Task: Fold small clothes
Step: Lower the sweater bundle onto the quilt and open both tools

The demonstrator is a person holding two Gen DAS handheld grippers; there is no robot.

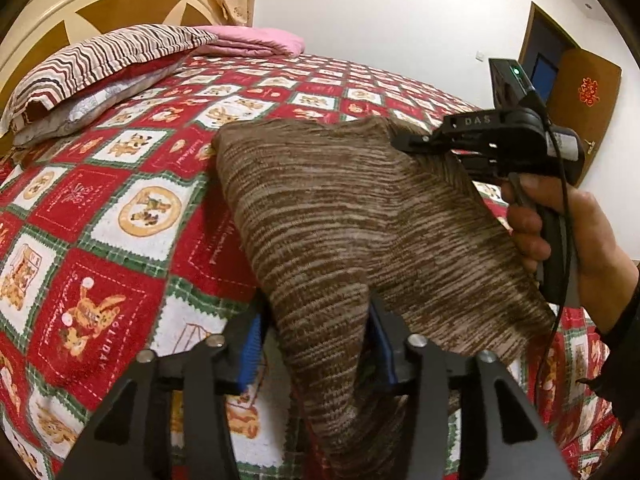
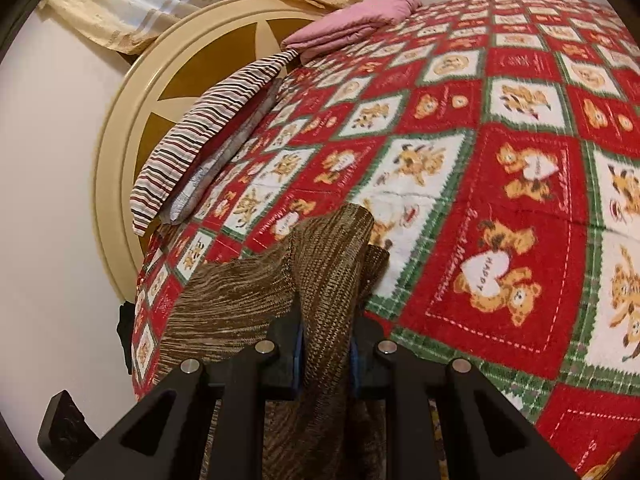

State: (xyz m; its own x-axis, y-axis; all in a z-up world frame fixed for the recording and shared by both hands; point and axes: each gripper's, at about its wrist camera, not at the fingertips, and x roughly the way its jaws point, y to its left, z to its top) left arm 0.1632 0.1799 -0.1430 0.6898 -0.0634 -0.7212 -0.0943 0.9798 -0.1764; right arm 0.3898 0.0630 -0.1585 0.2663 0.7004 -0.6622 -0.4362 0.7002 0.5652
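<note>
Between both grippers, a brown striped knit garment (image 1: 340,216) hangs over the bed.

Nearest, the left gripper (image 1: 316,344) has its blue pads apart, a fold of knit lying loosely between them. The right gripper (image 2: 324,344), marked "DAS", is clamped on another corner. The garment's long axis runs gripper to gripper. Beyond, the red quilt (image 2: 500,120), reading "HAPPY" and "HOLIDAY", lies open to the pillows (image 1: 100,60) at the headboard edge.

Brown-and-beige striped knit garment (image 1: 340,216), red/white/green checked teddy-bear bedspread (image 1: 120,184), maroon-white striped pillow (image 1: 100,60), folded pink blanket (image 1: 256,40).
</note>
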